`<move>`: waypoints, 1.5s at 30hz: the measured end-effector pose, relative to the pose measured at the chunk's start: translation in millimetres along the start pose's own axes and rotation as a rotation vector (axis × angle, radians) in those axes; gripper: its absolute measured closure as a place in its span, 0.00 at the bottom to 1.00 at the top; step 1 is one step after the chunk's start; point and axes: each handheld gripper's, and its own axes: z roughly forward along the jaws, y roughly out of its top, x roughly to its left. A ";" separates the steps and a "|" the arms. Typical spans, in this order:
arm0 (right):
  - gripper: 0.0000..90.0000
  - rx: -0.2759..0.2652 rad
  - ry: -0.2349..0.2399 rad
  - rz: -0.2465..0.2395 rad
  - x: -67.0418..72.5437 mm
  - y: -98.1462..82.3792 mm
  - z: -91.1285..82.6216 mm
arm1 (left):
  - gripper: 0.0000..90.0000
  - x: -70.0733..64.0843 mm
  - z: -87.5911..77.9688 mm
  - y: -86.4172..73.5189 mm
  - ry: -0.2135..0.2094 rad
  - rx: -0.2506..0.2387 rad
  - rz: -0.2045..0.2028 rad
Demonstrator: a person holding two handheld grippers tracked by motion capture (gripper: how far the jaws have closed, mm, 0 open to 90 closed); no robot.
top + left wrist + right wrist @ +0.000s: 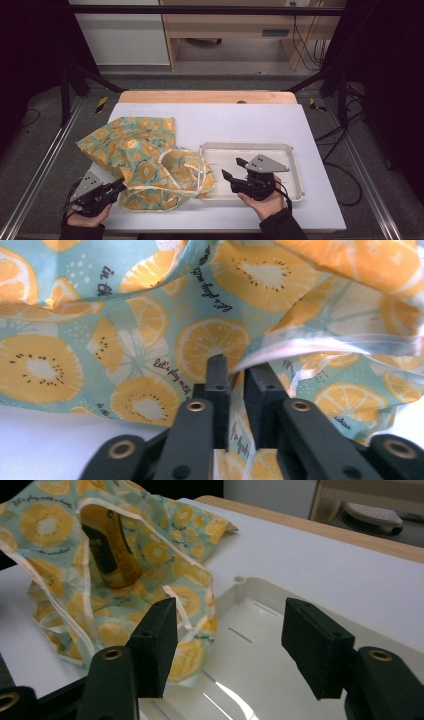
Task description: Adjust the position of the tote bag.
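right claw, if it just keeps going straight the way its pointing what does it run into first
Most likely the fruit-print bag. The right claw is open over the white tray and points toward the bag's open mouth, where a yellow bottle sits inside. Depth is unclear, so it might skim the tray's rim first.

The person wears dark sleeves (282, 225). Each of the 2 matte black, angular handheld grippers, left (117, 186) and right (235, 169), carries a grey 3-cornered plate (267, 163) on top and trails a black cable (286, 196). Their jaw arms show brass-coloured pivot rivets (196, 406) and end in blocky black pads (310, 627).
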 end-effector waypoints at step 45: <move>0.36 0.029 0.254 -0.094 109.4 15.7 90.4 | 1.00 -3.0 -18.8 0.3 -0.024 -0.075 -0.042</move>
